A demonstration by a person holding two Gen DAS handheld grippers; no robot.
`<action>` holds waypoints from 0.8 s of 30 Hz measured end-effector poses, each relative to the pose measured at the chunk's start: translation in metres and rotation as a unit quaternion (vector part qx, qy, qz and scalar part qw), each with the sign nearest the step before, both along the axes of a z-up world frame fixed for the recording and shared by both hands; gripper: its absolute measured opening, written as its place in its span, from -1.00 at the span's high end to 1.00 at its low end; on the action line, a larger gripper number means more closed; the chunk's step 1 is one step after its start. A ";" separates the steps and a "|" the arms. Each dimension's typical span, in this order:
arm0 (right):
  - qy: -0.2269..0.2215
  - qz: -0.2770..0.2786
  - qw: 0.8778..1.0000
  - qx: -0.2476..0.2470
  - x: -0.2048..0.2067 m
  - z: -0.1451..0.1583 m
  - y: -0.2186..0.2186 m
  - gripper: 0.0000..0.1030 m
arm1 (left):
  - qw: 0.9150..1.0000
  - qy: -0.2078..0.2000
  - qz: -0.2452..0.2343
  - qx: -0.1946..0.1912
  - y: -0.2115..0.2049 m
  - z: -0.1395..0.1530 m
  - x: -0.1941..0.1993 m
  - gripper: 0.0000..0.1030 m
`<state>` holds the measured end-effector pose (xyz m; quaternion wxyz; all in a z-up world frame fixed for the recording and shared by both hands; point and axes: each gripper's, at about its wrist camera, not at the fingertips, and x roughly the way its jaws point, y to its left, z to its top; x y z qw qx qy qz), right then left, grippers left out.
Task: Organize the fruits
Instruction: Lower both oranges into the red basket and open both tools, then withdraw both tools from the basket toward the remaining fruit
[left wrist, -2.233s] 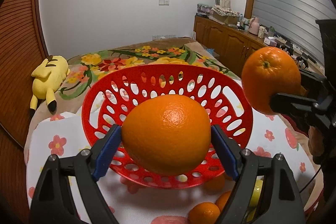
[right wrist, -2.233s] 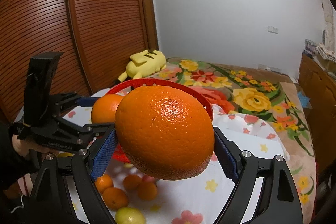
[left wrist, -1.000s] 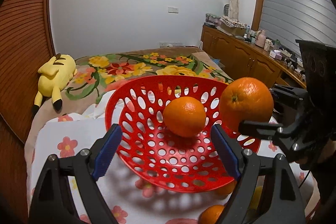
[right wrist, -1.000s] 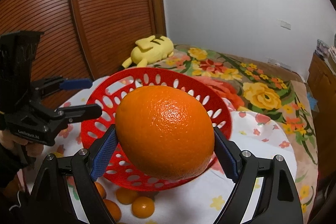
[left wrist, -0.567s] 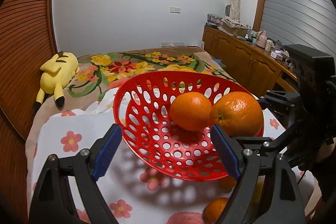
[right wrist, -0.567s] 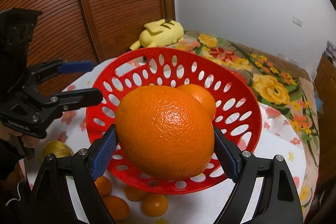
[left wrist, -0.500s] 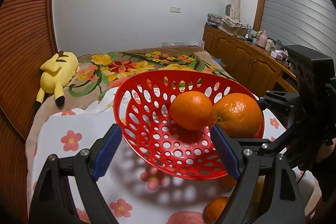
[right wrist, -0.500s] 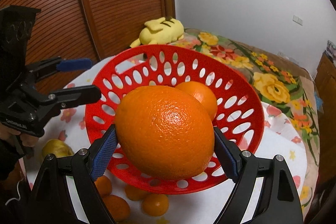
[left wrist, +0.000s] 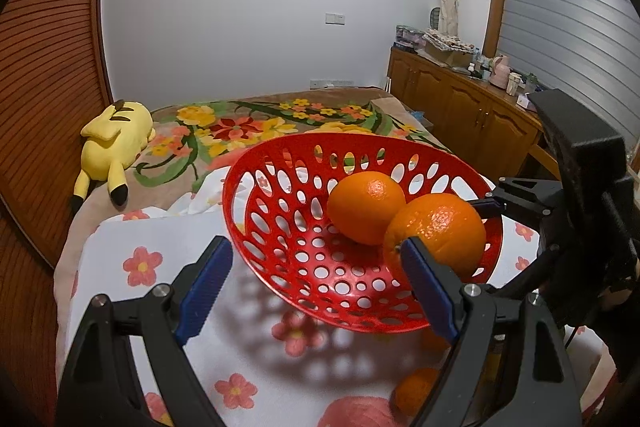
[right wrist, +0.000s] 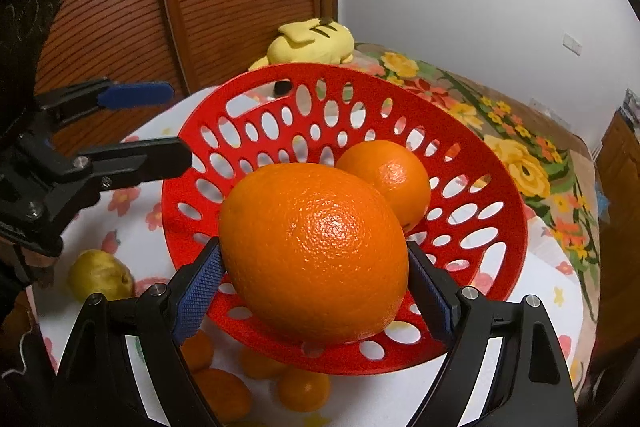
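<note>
A red perforated basket (left wrist: 280, 163) stands on a flowered cloth, and one orange (left wrist: 366, 207) lies inside it. My right gripper (right wrist: 314, 291) is shut on a second, larger orange (right wrist: 316, 251), with both blue pads against its sides. It holds this fruit low over the basket's near side, right beside the first orange (right wrist: 390, 177). In the left wrist view the held orange (left wrist: 436, 235) comes in from the right over the basket's rim. My left gripper (left wrist: 316, 287) is open and empty, just short of the basket's near rim.
Several small oranges (right wrist: 304, 393) and a yellow-green pear (right wrist: 100, 277) lie on the cloth (left wrist: 160, 239) by the basket. A yellow plush toy (left wrist: 112, 139) lies on the flowered bedspread behind. A slatted wooden wardrobe is on the left and a wooden sideboard (left wrist: 472, 115) on the right.
My left gripper let its orange go into the basket and drew back, open. My right gripper came down with its orange, from above the rim to beside the first orange.
</note>
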<state>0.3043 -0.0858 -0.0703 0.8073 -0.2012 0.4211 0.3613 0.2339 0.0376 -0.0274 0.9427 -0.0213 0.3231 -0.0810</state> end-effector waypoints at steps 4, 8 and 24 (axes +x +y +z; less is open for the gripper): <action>-0.001 0.000 1.000 -0.011 0.000 -0.004 0.004 -0.73 | 1.000 -0.002 0.004 0.000 0.004 0.001 -0.003 -0.68; -0.001 -0.005 1.000 -0.020 0.002 -0.006 0.007 -0.73 | 1.000 -0.004 0.006 -0.001 0.007 0.001 -0.007 -0.68; -0.058 -0.043 0.997 0.032 -0.010 0.049 -0.003 -0.82 | 1.000 -0.012 0.008 -0.016 0.009 0.004 -0.030 -0.68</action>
